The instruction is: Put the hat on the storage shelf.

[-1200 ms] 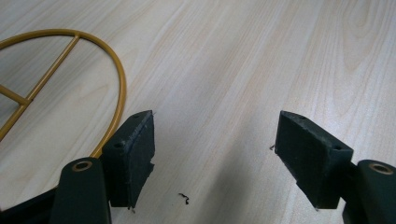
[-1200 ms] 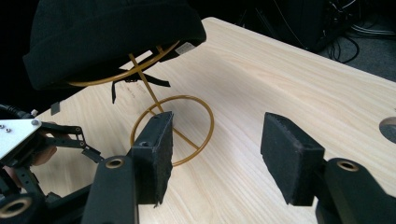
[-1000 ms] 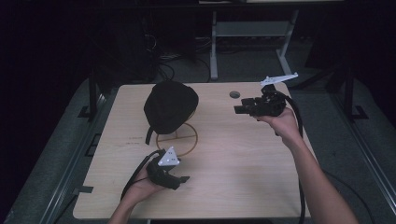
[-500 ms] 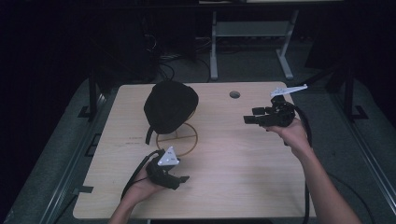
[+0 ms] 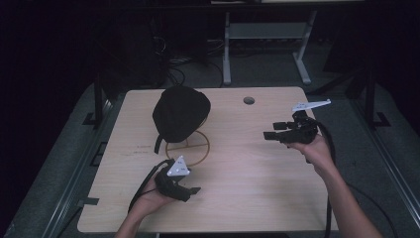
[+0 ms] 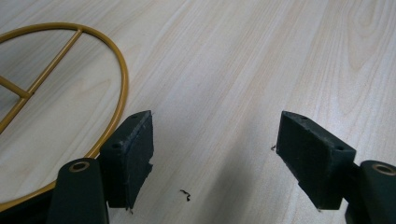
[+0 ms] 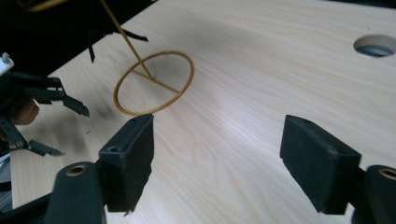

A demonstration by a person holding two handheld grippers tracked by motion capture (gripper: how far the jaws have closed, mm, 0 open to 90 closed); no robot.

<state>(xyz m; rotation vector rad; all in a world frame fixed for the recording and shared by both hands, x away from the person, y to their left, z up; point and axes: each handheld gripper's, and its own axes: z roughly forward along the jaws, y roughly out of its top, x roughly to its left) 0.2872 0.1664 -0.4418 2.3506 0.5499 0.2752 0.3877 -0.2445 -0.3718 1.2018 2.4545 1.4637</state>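
A black cap [image 5: 181, 113] sits on a gold wire stand whose ring base [image 5: 187, 147] lies on the wooden table [image 5: 247, 198]. My left gripper [image 5: 194, 190] rests low near the front edge, just in front of the ring, open and holding nothing. In the left gripper view the open gripper [image 6: 215, 140] hovers over bare wood with the ring base [image 6: 122, 74] beside its left jaw. My right gripper [image 5: 270, 135] is held above the table's right side, pointing left, open and empty. The right gripper view looks past its own gripper [image 7: 217, 140] at the ring base [image 7: 154, 84], the cap [image 7: 65, 18] and the left gripper [image 7: 60, 127].
A round cable hole [image 5: 249, 100] lies in the table behind the right gripper, also seen as the hole [image 7: 376, 45]. A white desk frame [image 5: 228, 54] and cables stand on the dark floor beyond the far edge.
My right gripper has drawn back from the far right part of the table toward the person and a little lower. The left gripper, cap and stand have stayed put.
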